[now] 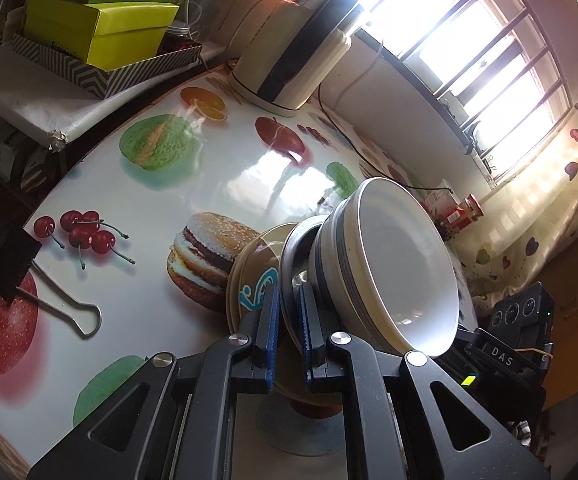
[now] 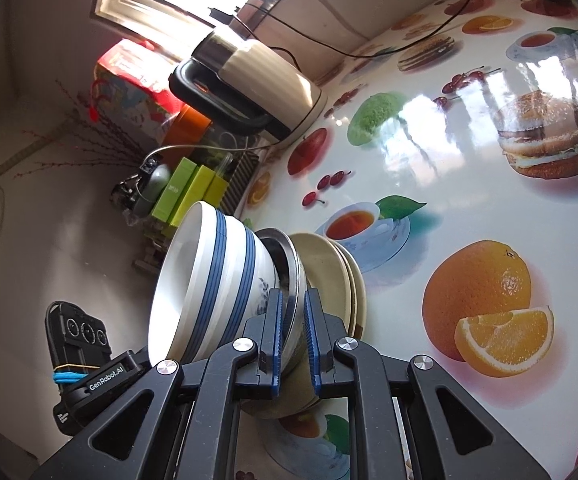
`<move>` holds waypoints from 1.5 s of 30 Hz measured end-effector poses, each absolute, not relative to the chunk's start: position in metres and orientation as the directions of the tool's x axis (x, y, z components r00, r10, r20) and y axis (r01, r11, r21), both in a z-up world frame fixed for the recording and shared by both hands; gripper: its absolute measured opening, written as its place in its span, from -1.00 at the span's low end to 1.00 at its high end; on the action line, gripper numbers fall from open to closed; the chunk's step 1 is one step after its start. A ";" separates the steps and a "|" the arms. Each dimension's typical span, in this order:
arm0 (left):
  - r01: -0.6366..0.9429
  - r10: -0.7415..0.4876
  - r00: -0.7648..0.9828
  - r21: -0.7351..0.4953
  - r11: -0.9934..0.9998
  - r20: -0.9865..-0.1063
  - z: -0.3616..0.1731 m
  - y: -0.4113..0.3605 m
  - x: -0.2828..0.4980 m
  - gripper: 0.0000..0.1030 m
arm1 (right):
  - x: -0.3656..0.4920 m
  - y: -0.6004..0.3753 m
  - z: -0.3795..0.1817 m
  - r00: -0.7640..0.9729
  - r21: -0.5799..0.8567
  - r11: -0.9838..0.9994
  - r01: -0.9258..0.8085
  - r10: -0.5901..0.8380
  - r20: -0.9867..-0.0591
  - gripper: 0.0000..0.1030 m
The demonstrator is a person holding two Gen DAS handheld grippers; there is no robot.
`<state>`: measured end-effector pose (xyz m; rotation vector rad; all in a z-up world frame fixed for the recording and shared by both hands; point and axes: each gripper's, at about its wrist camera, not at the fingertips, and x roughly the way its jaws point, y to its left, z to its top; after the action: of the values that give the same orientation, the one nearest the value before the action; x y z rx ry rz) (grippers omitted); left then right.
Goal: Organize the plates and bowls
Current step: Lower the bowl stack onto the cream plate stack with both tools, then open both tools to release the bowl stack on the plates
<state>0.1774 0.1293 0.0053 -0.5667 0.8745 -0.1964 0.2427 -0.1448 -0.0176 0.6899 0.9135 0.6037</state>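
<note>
A stack of dishes sits between both grippers over the fruit-print table point(image 1: 137, 184). White bowls with blue stripes point(image 1: 401, 260) point(image 2: 209, 280) nest in a steel bowl point(image 1: 291, 264) point(image 2: 289, 264), which rests on beige plates point(image 1: 249, 280) point(image 2: 329, 276). My left gripper point(image 1: 288, 296) is shut on the steel bowl's rim on one side. My right gripper point(image 2: 293, 298) is shut on the same rim from the opposite side. Each view shows the other gripper's camera body behind the bowls. The stack's shadow lies on the table below the fingers.
A cream electric kettle point(image 1: 289, 60) point(image 2: 265, 84) with a black cable stands at the table's back. Green boxes point(image 1: 101, 20) are stacked beside the table, a large binder clip point(image 1: 61, 308) lies near its edge, and red packets point(image 1: 457, 208) sit under the window.
</note>
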 end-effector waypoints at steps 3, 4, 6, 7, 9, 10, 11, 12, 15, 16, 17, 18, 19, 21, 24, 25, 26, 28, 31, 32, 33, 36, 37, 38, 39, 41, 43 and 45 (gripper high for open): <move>-0.064 -0.381 0.637 -0.539 0.840 -0.670 0.005 0.130 0.177 -0.82 | 0.242 -0.143 -0.015 0.483 0.735 0.651 -0.190 0.714 -0.507 -0.75; -0.068 -0.378 0.637 -0.537 0.841 -0.672 0.005 0.130 0.177 -0.81 | 0.242 -0.142 -0.014 0.486 0.727 0.658 -0.196 0.709 -0.511 -0.75; -0.071 -0.366 0.643 -0.527 0.847 -0.673 0.007 0.129 0.176 -0.79 | 0.241 -0.141 -0.013 0.489 0.718 0.665 -0.207 0.706 -0.513 -0.75; -0.069 -0.356 0.646 -0.516 0.854 -0.675 0.008 0.128 0.175 -0.78 | 0.241 -0.140 -0.013 0.489 0.715 0.667 -0.209 0.705 -0.514 -0.75; -0.068 -0.326 0.654 -0.482 0.873 -0.682 0.011 0.125 0.173 -0.71 | 0.240 -0.140 -0.013 0.486 0.711 0.671 -0.209 0.703 -0.520 -0.75; -0.069 -0.320 0.655 -0.476 0.877 -0.685 0.012 0.124 0.172 -0.66 | 0.240 -0.140 -0.013 0.485 0.709 0.674 -0.208 0.700 -0.523 -0.75; -0.069 -0.320 0.655 -0.476 0.877 -0.685 0.012 0.125 0.171 -0.65 | 0.240 -0.140 -0.012 0.486 0.705 0.677 -0.210 0.698 -0.526 -0.75; -0.070 -0.320 0.656 -0.477 0.876 -0.683 0.012 0.126 0.170 -0.64 | 0.239 -0.140 -0.011 0.489 0.702 0.680 -0.212 0.695 -0.526 -0.75; -0.078 -0.290 0.664 -0.450 0.890 -0.689 0.016 0.126 0.166 -0.47 | 0.236 -0.141 -0.009 0.496 0.692 0.690 -0.212 0.686 -0.532 -0.73; -0.078 -0.285 0.666 -0.444 0.892 -0.690 0.017 0.126 0.164 -0.42 | 0.235 -0.141 -0.009 0.498 0.692 0.691 -0.212 0.685 -0.532 -0.73; -0.076 -0.285 0.667 -0.443 0.893 -0.689 0.018 0.126 0.163 -0.41 | 0.233 -0.142 -0.008 0.500 0.689 0.693 -0.213 0.683 -0.533 -0.72; -0.076 -0.281 0.668 -0.438 0.896 -0.690 0.018 0.126 0.161 -0.36 | 0.231 -0.142 -0.006 0.503 0.682 0.698 -0.216 0.679 -0.535 -0.71; -0.078 -0.270 0.669 -0.427 0.901 -0.692 0.019 0.125 0.159 -0.29 | 0.229 -0.142 -0.004 0.507 0.676 0.703 -0.221 0.675 -0.536 -0.68; -0.074 -0.256 0.674 -0.408 0.910 -0.693 0.022 0.123 0.155 -0.25 | 0.224 -0.142 0.000 0.517 0.658 0.717 -0.229 0.663 -0.542 -0.60; -0.059 -0.245 0.676 -0.383 0.922 -0.695 0.024 0.118 0.148 -0.22 | 0.215 -0.144 0.004 0.529 0.636 0.733 -0.242 0.649 -0.547 -0.49; -0.059 -0.231 0.680 -0.365 0.929 -0.696 0.025 0.116 0.145 -0.19 | 0.212 -0.143 0.006 0.532 0.626 0.739 -0.248 0.644 -0.550 -0.46; -0.057 -0.223 0.683 -0.354 0.933 -0.696 0.026 0.114 0.143 -0.17 | 0.209 -0.143 0.008 0.537 0.614 0.747 -0.256 0.637 -0.552 -0.44; -0.060 -0.186 0.691 -0.311 0.948 -0.699 0.028 0.109 0.137 -0.14 | 0.201 -0.142 0.012 0.552 0.584 0.766 -0.271 0.620 -0.558 -0.40; -0.048 -0.170 0.694 -0.280 0.959 -0.700 0.028 0.103 0.128 -0.14 | 0.189 -0.143 0.019 0.581 0.541 0.794 -0.278 0.587 -0.564 -0.27; -0.045 -0.168 0.694 -0.275 0.960 -0.700 0.027 0.102 0.125 -0.14 | 0.185 -0.143 0.021 0.591 0.526 0.803 -0.281 0.576 -0.565 -0.22; -0.046 -0.157 0.695 -0.261 0.964 -0.702 0.027 0.099 0.123 -0.14 | 0.181 -0.143 0.023 0.598 0.512 0.811 -0.285 0.567 -0.566 -0.21; -0.052 -0.120 0.695 -0.216 0.975 -0.709 0.024 0.092 0.115 -0.13 | 0.169 -0.142 0.027 0.616 0.465 0.833 -0.299 0.541 -0.573 -0.16; -0.054 -0.112 0.692 -0.206 0.977 -0.713 0.022 0.090 0.113 -0.13 | 0.166 -0.141 0.028 0.620 0.449 0.842 -0.300 0.529 -0.579 -0.12; -0.058 -0.097 0.693 -0.189 0.980 -0.715 0.021 0.088 0.110 -0.13 | 0.162 -0.140 0.028 0.626 0.430 0.851 -0.301 0.517 -0.584 -0.07; -0.052 -0.085 0.697 -0.169 0.984 -0.712 0.021 0.084 0.107 -0.13 | 0.157 -0.140 0.029 0.632 0.414 0.859 -0.302 0.506 -0.587 -0.04; -0.042 -0.075 0.699 -0.146 0.988 -0.711 0.019 0.079 0.101 -0.12 | 0.150 -0.139 0.029 0.639 0.389 0.870 -0.303 0.488 -0.594 0.01; -0.033 -0.080 0.692 -0.142 0.989 -0.717 0.016 0.076 0.097 -0.10 | 0.143 -0.136 0.027 0.639 0.368 0.876 -0.311 0.479 -0.601 0.02; -0.040 -0.058 0.690 -0.117 0.992 -0.721 0.013 0.073 0.093 -0.01 | 0.138 -0.133 0.026 0.642 0.341 0.888 -0.309 0.460 -0.613 0.06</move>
<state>0.0933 0.0726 0.0127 -0.1273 0.8097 -0.0103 0.1375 -0.1328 0.0261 0.2131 0.7553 0.4420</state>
